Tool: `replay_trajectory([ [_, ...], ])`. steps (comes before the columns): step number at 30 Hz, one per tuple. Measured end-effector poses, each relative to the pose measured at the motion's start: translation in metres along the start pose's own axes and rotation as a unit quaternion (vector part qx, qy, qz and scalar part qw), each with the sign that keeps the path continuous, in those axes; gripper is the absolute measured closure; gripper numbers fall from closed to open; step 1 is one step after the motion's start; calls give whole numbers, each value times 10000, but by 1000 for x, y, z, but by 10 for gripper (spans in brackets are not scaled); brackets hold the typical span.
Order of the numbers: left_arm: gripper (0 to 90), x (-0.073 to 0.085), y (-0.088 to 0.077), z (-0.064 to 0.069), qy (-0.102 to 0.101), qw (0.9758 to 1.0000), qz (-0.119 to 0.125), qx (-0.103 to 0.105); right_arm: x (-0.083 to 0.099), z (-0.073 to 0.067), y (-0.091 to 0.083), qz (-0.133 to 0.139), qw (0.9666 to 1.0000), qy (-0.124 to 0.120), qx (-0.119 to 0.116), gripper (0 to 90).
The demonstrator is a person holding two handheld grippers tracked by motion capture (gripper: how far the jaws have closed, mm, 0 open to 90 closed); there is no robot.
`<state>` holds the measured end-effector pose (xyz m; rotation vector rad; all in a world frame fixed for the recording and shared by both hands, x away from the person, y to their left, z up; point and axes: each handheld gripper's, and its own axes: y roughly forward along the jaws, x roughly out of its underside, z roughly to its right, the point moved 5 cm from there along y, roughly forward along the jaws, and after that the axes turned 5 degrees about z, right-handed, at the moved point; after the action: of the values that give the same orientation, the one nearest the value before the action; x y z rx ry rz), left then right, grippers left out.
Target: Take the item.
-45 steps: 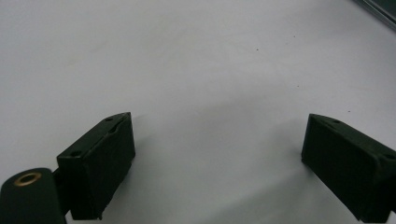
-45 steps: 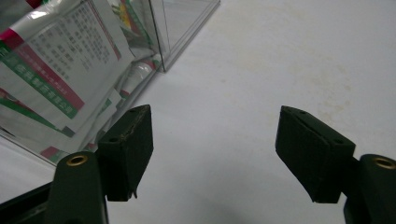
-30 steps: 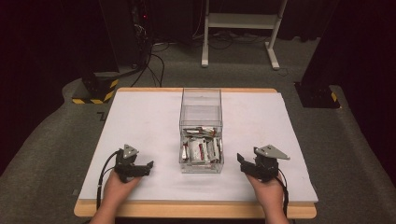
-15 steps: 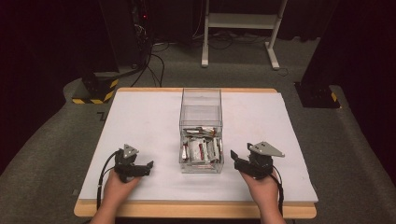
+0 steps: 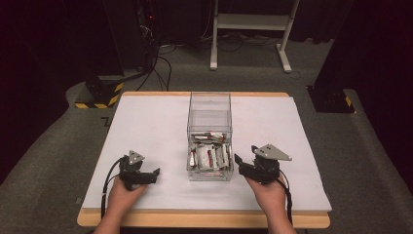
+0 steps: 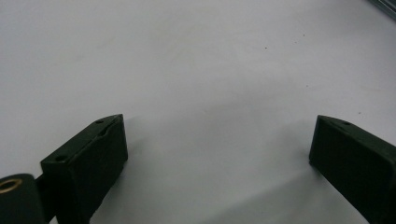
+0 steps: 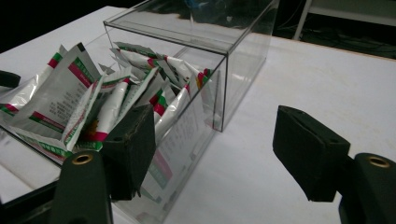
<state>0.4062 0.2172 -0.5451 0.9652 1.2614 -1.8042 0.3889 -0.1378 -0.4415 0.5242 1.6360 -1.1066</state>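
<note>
A clear plastic box [image 5: 210, 114] stands mid-table, its near drawer [image 5: 210, 173] pulled out and holding several white sachets [image 5: 209, 156] with red and green print. My right gripper [image 5: 239, 162] hovers just right of the drawer's near corner, jaws open with nothing between them. In the right gripper view the sachets [image 7: 88, 105] lean against the drawer wall, the gripper [image 7: 219, 144] has only table between its jaws, and its left fingertip [image 7: 133, 144] sits in front of that wall. My left gripper [image 5: 155, 175] rests on the table left of the drawer, open; the left gripper view shows this gripper [image 6: 217, 149] over bare white table.
The white tabletop [image 5: 146, 126] has a wooden edge [image 5: 204, 219] at the front. Behind the table, a dark floor holds a white stand [image 5: 253, 29], cables and a yellow-black striped base [image 5: 100, 95].
My right gripper has moved left and slightly up, closer to the drawer's near right corner. The left gripper has stayed in place.
</note>
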Motion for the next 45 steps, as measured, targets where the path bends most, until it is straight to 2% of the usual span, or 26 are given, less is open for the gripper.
replay_trajectory([
  [7,51,0,0,0,3,10000,-9,2,-8,-10,4,30,9999,-62,-119,305],
  [18,51,0,0,0,-5,10000,3,5,-20,-37,8,107,9988,-198,-441,306],
  [28,52,0,0,1,-30,10000,32,4,-19,-51,10,109,9974,-255,-665,313],
  [31,57,1,-1,0,59,10000,-40,23,-18,-55,13,81,9969,-241,-741,312],
  [45,58,1,-2,-1,94,9999,-78,31,-12,-66,22,-2,9950,-204,-976,323],
])
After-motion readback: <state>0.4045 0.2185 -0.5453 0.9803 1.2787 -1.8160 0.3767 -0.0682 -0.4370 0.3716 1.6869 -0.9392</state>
